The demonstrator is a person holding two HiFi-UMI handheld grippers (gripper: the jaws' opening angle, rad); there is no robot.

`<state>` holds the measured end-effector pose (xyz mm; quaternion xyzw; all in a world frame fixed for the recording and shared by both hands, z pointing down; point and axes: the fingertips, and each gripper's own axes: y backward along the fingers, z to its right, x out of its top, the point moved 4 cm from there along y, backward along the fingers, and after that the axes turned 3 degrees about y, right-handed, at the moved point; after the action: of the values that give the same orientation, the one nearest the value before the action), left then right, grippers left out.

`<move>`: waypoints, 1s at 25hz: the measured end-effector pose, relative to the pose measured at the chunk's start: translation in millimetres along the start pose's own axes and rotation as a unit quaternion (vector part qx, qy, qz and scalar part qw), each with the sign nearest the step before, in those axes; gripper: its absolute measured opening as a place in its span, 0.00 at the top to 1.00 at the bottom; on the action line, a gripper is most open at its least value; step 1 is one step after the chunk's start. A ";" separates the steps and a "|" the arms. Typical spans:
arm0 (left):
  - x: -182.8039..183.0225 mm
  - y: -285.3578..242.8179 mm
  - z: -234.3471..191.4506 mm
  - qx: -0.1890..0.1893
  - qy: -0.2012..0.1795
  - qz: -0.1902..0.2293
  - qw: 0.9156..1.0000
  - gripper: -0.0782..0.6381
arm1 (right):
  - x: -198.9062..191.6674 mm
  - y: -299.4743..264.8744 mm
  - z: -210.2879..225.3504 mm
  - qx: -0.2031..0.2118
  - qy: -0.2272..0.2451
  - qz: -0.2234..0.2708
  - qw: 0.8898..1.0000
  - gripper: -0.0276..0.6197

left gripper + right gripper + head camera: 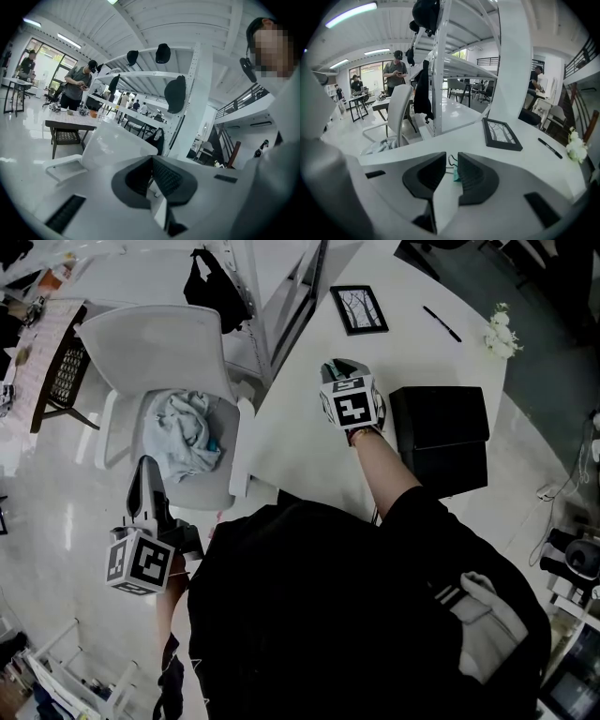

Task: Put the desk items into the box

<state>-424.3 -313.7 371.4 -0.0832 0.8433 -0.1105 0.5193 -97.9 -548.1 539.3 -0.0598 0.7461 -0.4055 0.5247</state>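
Observation:
On the white table (309,427) lie a black picture frame (359,308) (501,133), a black pen (441,322) (551,148) and a sprig of white flowers (502,332) (576,146). The black box (441,439) stands at the table's near right. My right gripper (342,367) (452,157) rests low over the table, left of the box. Its jaws stand a narrow gap apart, with a small teal binder clip (454,171) pinched between them. My left gripper (145,470) (152,159) hangs off the table beside the chair, shut and holding nothing.
A white chair (155,352) (117,140) with a crumpled pale cloth (186,432) on its seat stands left of the table. A white shelf post (440,70) rises behind the table. People stand at desks far back.

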 end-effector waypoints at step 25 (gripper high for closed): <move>-3.4 2.1 -4.7 0.005 0.012 0.003 1.000 0.88 | -0.1 -5.5 -6.3 -0.016 0.046 -0.005 0.999 0.86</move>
<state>-427.0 -310.4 375.8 -0.0768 0.8490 -0.1144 0.5100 -104.9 -548.3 543.8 -0.0532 0.7756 -0.3989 0.4863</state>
